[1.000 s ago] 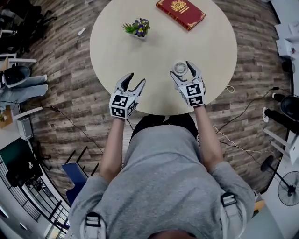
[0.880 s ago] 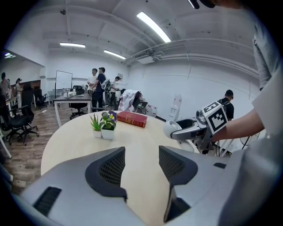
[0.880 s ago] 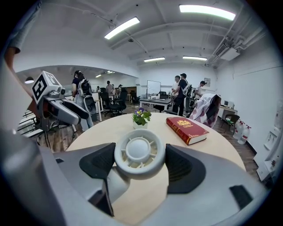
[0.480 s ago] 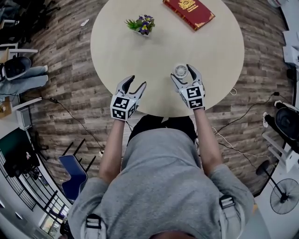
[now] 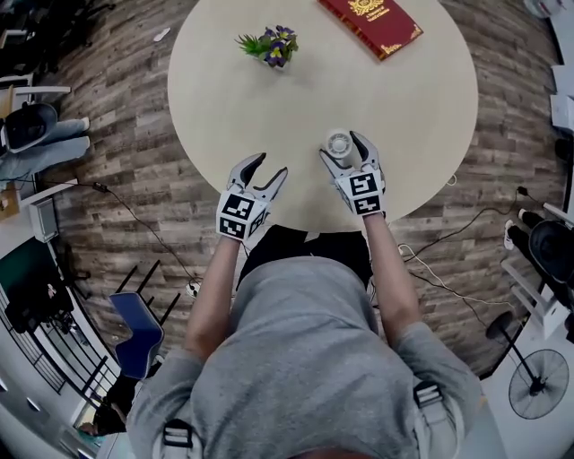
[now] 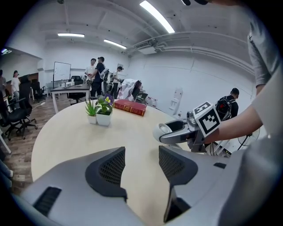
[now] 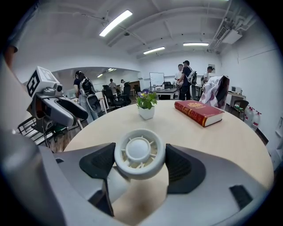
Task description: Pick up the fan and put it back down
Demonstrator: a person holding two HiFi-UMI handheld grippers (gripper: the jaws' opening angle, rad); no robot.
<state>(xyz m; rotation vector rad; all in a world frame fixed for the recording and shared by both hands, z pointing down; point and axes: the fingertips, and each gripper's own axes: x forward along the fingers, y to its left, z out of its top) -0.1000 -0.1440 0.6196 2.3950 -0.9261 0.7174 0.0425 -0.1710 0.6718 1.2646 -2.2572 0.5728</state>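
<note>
A small white round fan [image 5: 338, 142] sits between the jaws of my right gripper [image 5: 343, 147], near the front edge of the round beige table [image 5: 269, 103]. In the right gripper view the fan [image 7: 139, 152] fills the gap, both pads pressing its rim, so the right gripper is shut on it. The left gripper view shows the fan [image 6: 164, 129] held a little above the tabletop. My left gripper [image 5: 267, 167] hangs open and empty over the table's front edge, to the left of the fan.
A potted plant [image 5: 269, 45] stands at the back left of the table, and a red book [image 5: 377, 20] lies at the back right. Wood floor, cables and chairs surround the table. Several people stand at desks [image 7: 183, 79] in the background.
My right gripper has drifted slightly left and toward me with the fan still in it. The left gripper has barely shifted.
</note>
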